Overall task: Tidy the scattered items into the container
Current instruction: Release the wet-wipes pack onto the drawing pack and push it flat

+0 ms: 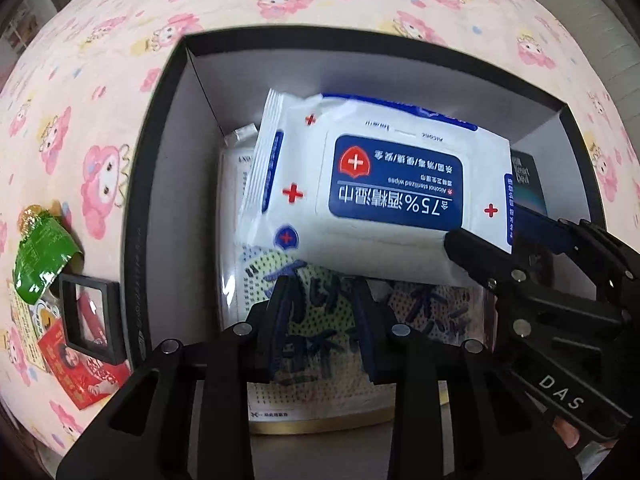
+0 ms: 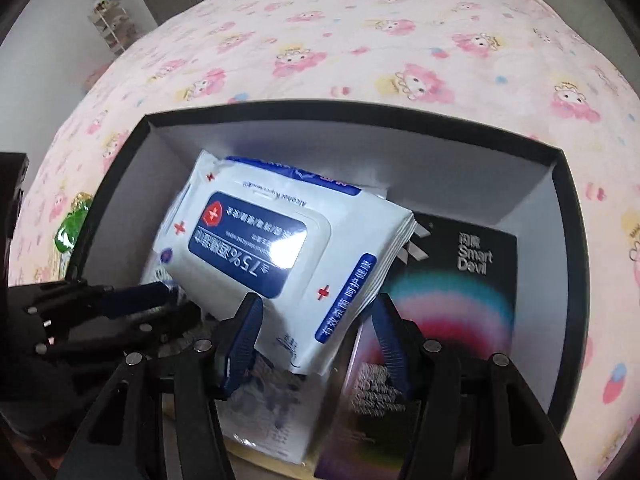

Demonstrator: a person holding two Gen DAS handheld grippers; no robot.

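Note:
A black box with white inner walls (image 1: 160,168) (image 2: 572,240) lies on the bed. Over it hangs a white and blue pack of alcohol wipes (image 1: 380,180) (image 2: 260,248), tilted. My right gripper (image 2: 316,300) (image 1: 486,226) is shut on the pack's near end. Under the pack lie a clear packet with blue characters on yellow dots (image 1: 320,360) and a black "Smart Devil" carton (image 2: 460,280) (image 1: 528,184). My left gripper (image 1: 322,292) (image 2: 168,300) points down over the clear packet. Its jaws are narrowed but apart, with nothing visibly pinched between them.
On the pink cartoon sheet (image 1: 320,0), left of the box, lie a green sachet (image 1: 44,256), a small black-framed clear case (image 1: 92,316) and a red packet (image 1: 88,376). A shelf (image 2: 108,24) stands beyond the bed's far left corner.

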